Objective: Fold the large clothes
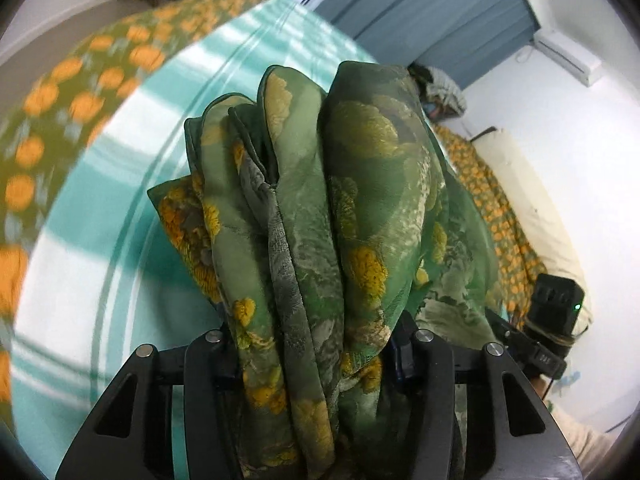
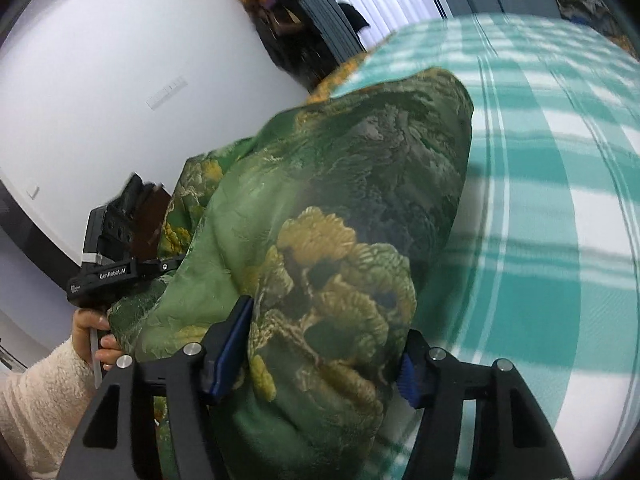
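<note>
A: Green silky cloth [image 1: 320,216], yellow flowers woven in, bunched in thick pleats straight ahead of the left gripper [image 1: 316,344]. Its jaws look clamped on the bundle, with folds rising out from between them.

B: Same on the right gripper [image 2: 324,360]? A blue pad [image 2: 230,344] shows on one side, another on the other, and the cloth fills the gap.

A: Pressed in on both sides, I'd say. So the cloth hangs between the two tools, lifted off the teal-and-white checked sheet [image 2: 560,240] beneath.

B: From the right tool, the left one shows off to the side, a hand [image 2: 94,336] in a fleecy cream sleeve [image 2: 36,392] round its handle.

A: Note for the step: both grips hold wads, not a clean edge. My guess is the fold goes skew unless the hands draw apart first and pull the span taut.

B: Agreed. Keep both tools level with each other and lay the far edge on the sheet first. Slippery weave; likely to slide if either grip eases.
</note>
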`<move>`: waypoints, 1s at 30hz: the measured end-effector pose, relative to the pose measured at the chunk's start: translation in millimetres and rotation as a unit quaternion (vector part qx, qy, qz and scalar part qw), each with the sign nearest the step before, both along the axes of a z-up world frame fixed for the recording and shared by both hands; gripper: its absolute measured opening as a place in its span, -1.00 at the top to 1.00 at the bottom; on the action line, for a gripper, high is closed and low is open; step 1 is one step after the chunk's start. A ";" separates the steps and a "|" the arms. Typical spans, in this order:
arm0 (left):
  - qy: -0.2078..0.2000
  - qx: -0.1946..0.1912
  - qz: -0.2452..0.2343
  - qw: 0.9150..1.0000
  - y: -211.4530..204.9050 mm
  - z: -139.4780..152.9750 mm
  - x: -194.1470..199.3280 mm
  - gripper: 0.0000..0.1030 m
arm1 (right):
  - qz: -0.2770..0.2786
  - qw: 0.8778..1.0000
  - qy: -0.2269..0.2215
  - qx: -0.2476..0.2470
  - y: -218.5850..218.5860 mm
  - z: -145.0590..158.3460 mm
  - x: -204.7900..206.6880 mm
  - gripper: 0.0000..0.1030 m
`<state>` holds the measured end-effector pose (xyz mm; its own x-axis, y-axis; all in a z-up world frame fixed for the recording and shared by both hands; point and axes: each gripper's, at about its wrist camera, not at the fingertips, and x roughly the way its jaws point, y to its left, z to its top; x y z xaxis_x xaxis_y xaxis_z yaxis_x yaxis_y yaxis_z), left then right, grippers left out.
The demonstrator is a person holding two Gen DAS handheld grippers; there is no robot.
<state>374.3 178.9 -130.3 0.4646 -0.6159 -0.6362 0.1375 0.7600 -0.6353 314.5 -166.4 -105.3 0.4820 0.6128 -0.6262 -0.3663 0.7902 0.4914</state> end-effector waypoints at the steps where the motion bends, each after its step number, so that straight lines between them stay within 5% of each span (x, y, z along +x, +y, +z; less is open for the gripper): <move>1: -0.007 0.002 0.000 1.000 -3.9 5.1 12.6 0.02 | -0.001 1.000 -0.005 0.008 -4.3 4.9 10.4 -0.22; 6: -0.023 0.023 0.000 0.999 -25.5 9.3 64.5 0.00 | -0.005 0.999 -0.012 0.030 -10.6 1.5 66.3 -0.22; 10: 0.006 0.034 -0.001 0.999 -34.8 -20.1 102.0 -0.06 | -0.003 0.999 0.022 0.040 -21.9 -17.5 115.7 -0.23; 13: 0.051 0.050 0.004 0.997 -35.0 -59.0 116.2 -0.42 | -0.013 0.997 0.066 0.040 -29.1 -48.6 139.3 -0.26; 15: 0.044 0.048 0.019 0.998 -29.0 -65.0 110.1 -0.95 | -0.021 0.995 0.089 0.051 -31.7 -65.0 138.5 -0.44; 19: 0.012 0.071 0.036 0.997 -20.7 -41.4 83.8 -0.97 | -0.053 0.992 0.090 0.075 -47.3 -56.8 116.9 -0.57; 22: -0.050 0.158 0.058 0.984 -27.3 1.8 42.3 -0.97 | -0.080 0.996 0.042 0.006 -52.3 -25.7 85.8 -0.57; 24: -0.080 0.214 0.064 0.971 -38.5 22.8 13.4 -0.99 | -0.103 0.990 -0.005 -0.093 -48.0 0.9 61.5 -0.57; 28: -0.135 0.290 0.092 0.943 -70.4 51.3 -57.4 -0.99 | -0.158 0.948 -0.074 -0.266 -31.1 44.2 -2.2 -0.57; 30: -0.141 0.302 0.094 0.938 -87.0 58.1 -75.4 -0.99 | -0.174 0.931 -0.089 -0.309 -28.5 51.7 -22.9 -0.58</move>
